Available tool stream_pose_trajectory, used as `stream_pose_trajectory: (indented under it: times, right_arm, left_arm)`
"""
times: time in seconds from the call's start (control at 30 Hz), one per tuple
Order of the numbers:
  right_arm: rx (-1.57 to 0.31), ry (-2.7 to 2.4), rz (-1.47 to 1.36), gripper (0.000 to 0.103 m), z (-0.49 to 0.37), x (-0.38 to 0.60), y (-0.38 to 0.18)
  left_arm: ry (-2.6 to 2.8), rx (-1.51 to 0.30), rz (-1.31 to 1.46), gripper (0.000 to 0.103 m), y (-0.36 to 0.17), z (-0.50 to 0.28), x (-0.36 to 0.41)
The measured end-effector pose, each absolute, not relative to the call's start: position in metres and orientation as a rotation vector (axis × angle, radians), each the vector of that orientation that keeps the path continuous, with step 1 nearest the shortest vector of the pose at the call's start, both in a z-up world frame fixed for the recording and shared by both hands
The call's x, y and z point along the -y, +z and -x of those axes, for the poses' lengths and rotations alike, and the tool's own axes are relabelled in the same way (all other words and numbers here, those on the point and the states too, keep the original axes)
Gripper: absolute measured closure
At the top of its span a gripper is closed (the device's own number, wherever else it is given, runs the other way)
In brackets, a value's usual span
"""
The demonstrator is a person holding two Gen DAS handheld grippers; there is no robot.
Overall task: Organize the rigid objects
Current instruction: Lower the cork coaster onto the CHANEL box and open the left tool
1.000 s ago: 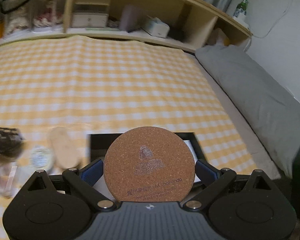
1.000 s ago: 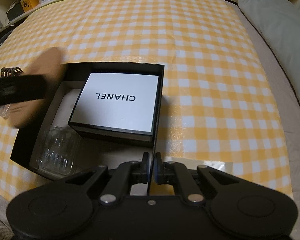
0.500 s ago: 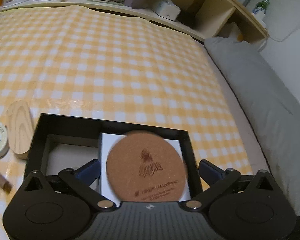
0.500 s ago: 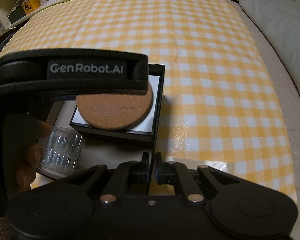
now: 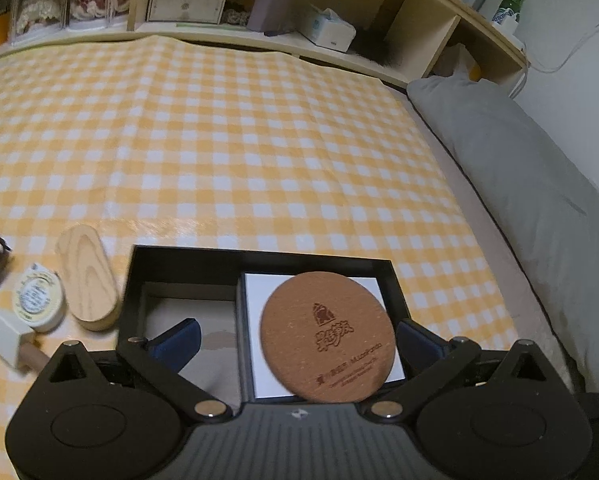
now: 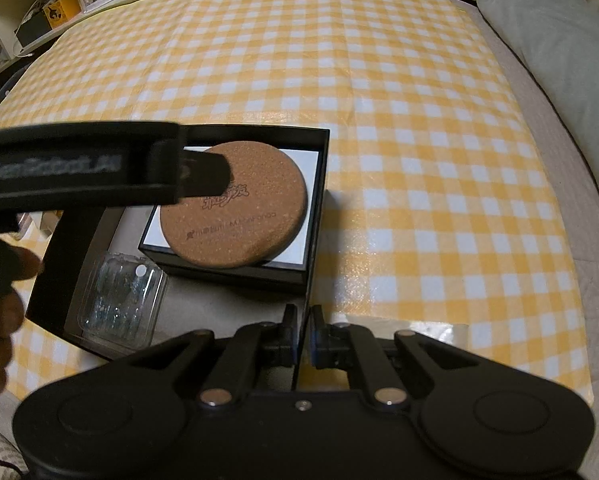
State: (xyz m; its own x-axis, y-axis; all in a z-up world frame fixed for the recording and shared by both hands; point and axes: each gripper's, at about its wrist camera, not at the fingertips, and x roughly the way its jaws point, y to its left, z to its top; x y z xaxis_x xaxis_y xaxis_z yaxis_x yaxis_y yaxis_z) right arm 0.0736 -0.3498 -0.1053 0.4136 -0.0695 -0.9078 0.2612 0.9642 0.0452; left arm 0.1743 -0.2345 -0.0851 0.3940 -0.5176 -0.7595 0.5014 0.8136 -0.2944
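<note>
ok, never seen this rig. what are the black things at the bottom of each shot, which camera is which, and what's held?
No robot: a person holds a two-finger tool in each hand, each with a fisheye camera looking along its fingers. The black shape at the bottom of each picture is that tool's own body.

Left view: the left tool is open, its fingers either side of a cork coaster lying on a white box inside a black box. Beside it on the checked cloth: a wooden oval and a small tin.

Right view: the right tool is shut on the black box's near wall. The left tool crosses from the left. A clear plastic case also lies in the black box.
</note>
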Motion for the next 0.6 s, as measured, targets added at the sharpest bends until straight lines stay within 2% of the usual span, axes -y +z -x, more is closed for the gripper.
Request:
stream_pose_trajectory:
  times: [0.6]
  right_arm:
    - [-1.130,-0.211,-0.185,0.097,-0.078,0.345,-0.106]
  left_arm:
    - [-0.606,-0.804,-0.049,0.000,-0.024,-0.161,0.169]
